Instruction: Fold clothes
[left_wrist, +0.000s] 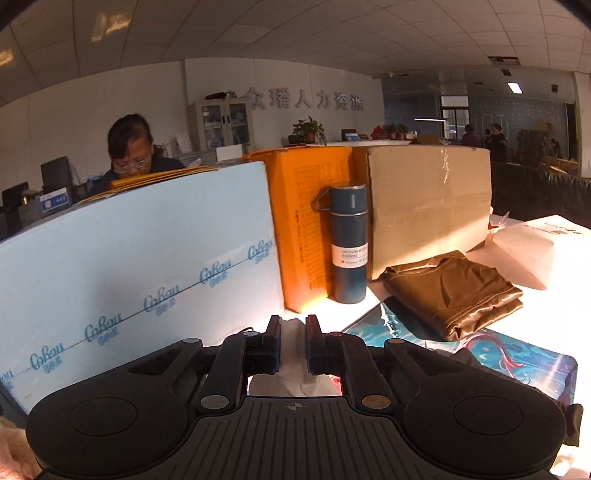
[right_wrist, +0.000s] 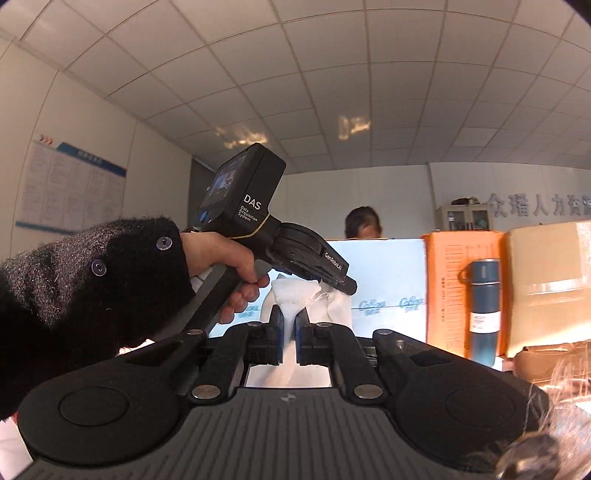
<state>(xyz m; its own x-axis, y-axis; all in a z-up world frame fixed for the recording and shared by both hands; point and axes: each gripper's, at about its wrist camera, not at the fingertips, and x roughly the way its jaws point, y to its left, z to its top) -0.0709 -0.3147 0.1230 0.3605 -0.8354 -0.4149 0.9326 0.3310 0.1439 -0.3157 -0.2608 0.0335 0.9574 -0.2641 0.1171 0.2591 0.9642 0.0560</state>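
In the left wrist view, your left gripper (left_wrist: 292, 325) is closed on a fold of white cloth (left_wrist: 291, 334), low in front of the blue flask (left_wrist: 347, 243); a brown garment (left_wrist: 454, 291) lies folded to the right of that flask. In the right wrist view, your right gripper (right_wrist: 289, 317) pinches the white cloth (right_wrist: 295, 295) to the left of the flask (right_wrist: 484, 306), and the left gripper (right_wrist: 341, 284) holds its other corner. I think the thin edge can slip out if you pull the two apart too strongly

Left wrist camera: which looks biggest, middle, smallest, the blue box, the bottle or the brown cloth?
1. Blue box: the largest, though it is also nearest the camera.
2. Brown cloth, folded on the table.
3. Bottle: the smallest, a bit farther back.
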